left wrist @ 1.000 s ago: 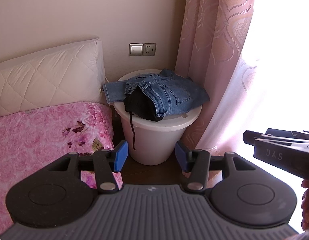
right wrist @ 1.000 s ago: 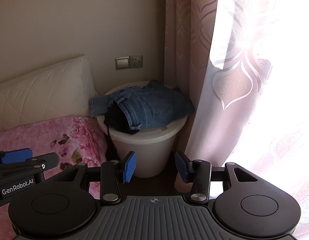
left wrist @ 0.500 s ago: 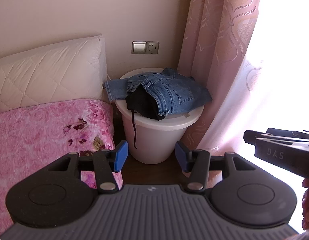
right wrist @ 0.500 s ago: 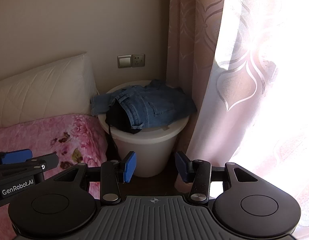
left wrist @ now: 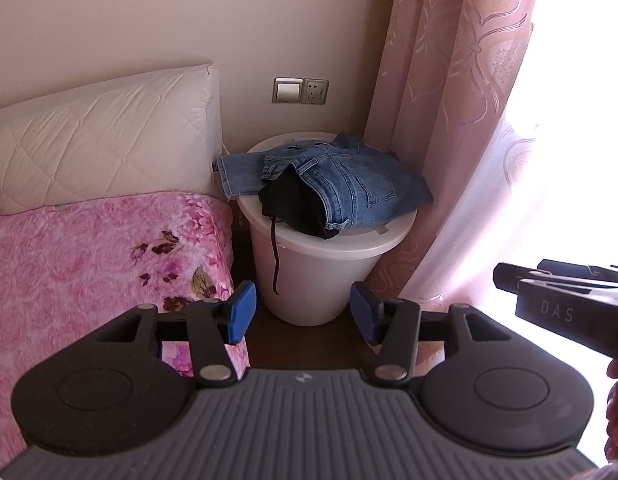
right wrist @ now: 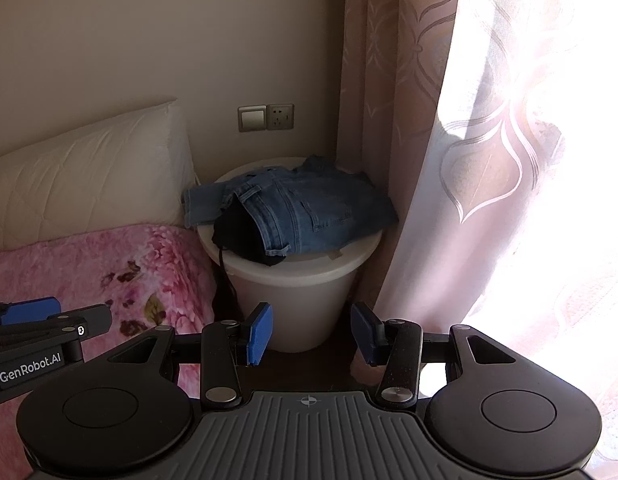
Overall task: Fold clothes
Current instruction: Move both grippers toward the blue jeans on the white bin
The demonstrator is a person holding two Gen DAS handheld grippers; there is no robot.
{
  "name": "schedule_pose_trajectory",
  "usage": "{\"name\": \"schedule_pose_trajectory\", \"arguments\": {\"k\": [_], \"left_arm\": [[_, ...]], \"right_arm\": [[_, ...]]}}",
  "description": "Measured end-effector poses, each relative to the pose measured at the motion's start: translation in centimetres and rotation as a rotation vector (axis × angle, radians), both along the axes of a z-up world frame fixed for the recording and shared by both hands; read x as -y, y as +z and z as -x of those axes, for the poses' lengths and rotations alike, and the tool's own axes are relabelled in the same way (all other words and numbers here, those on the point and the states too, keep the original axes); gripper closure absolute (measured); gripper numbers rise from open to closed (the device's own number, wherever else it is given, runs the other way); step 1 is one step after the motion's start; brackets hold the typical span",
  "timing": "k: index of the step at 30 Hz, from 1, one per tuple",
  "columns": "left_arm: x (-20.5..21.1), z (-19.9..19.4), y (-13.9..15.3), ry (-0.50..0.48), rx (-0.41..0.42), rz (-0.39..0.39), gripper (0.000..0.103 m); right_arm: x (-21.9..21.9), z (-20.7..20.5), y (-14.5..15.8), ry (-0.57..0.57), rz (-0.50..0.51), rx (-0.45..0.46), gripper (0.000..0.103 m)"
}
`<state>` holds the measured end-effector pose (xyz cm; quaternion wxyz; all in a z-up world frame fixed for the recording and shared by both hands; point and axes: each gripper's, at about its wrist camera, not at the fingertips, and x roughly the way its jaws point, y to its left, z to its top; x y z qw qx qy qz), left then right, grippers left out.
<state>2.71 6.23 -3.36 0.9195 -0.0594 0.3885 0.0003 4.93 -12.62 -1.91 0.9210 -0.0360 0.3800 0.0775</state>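
Blue denim jeans (left wrist: 349,184) (right wrist: 305,210) lie crumpled on the lid of a white bin (left wrist: 313,268) (right wrist: 297,296), over a black garment (left wrist: 293,208) (right wrist: 241,236) whose cord hangs down the bin's side. My left gripper (left wrist: 303,314) hangs open and empty, well short of the bin. Beside it my right gripper (right wrist: 312,334) is also open with nothing between its blue pads. Each gripper shows at the edge of the other's view.
A bed with a pink floral blanket (left wrist: 89,264) and a white quilted pillow (left wrist: 101,144) lies left of the bin. A pink patterned curtain (left wrist: 449,100) hangs right of it by a bright window. A switch and socket (left wrist: 301,91) sit on the wall. Dark wooden floor (left wrist: 301,344) lies below.
Both views have shifted slightly, with the bin and clothes sitting a little lower and further right in the left wrist view. Both grippers stay open.
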Motion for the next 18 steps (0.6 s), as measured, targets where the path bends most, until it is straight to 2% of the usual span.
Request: {"name": "schedule_pose_trajectory", "arguments": {"k": [12, 18], "left_arm": [[-1.7, -1.8, 0.2, 0.058, 0.001, 0.001, 0.055], [-2.5, -3.6, -0.5, 0.08, -0.012, 0.006, 0.055]], "right_arm": [[-1.8, -2.3, -0.3, 0.043, -0.008, 0.017, 0.055], [-1.7, -4.0, -0.8, 0.048, -0.026, 0.058, 0.055]]}}
